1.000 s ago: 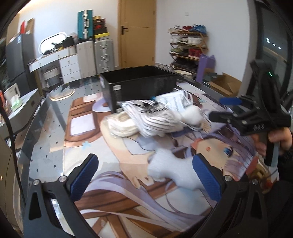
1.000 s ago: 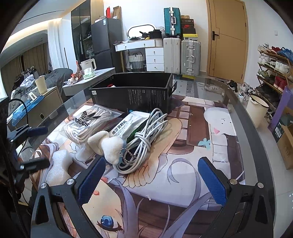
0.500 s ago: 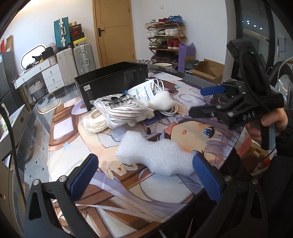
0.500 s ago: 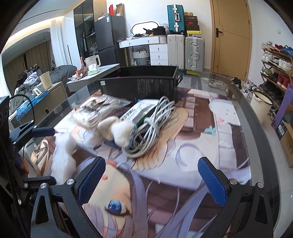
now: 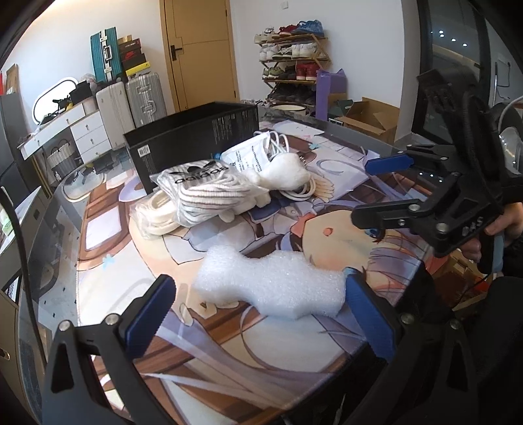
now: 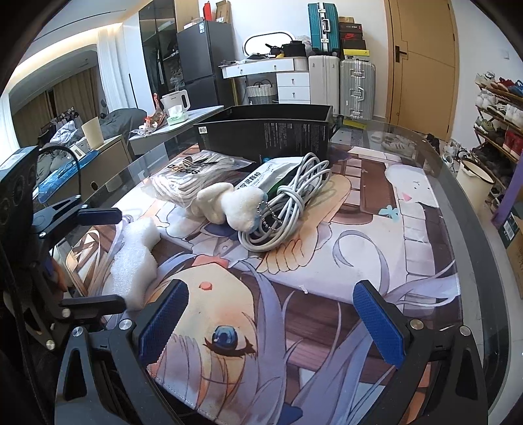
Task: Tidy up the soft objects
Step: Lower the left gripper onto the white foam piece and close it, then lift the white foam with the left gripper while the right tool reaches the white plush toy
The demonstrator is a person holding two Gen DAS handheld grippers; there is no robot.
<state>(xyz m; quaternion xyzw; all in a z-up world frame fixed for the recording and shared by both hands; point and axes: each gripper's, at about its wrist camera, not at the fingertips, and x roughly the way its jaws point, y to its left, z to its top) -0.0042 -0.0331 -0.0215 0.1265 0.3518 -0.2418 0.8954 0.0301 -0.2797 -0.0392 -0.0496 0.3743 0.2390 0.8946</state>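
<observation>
- Glass table (image 6: 470, 261): round edge, most of the top covered by an anime-print mat (image 6: 343, 271).
- White cable coil (image 6: 287, 209): lies on the mat, resting partly on a printed pouch.
- Teal suitcase (image 6: 323, 29): upright atop a white suitcase (image 6: 322, 81), with a silver suitcase (image 6: 357, 88) just beside.
- White drawer unit (image 6: 287, 81): left of the suitcases; wicker basket (image 6: 259, 93) beneath its top.
- Wooden door (image 5: 199, 49): shut, in the far wall.
- Shoe rack (image 5: 294, 62): full of shoes, right of the door.
- Cardboard box (image 5: 372, 119): open, on the floor.
- White kettle (image 6: 175, 101): on a side counter.
</observation>
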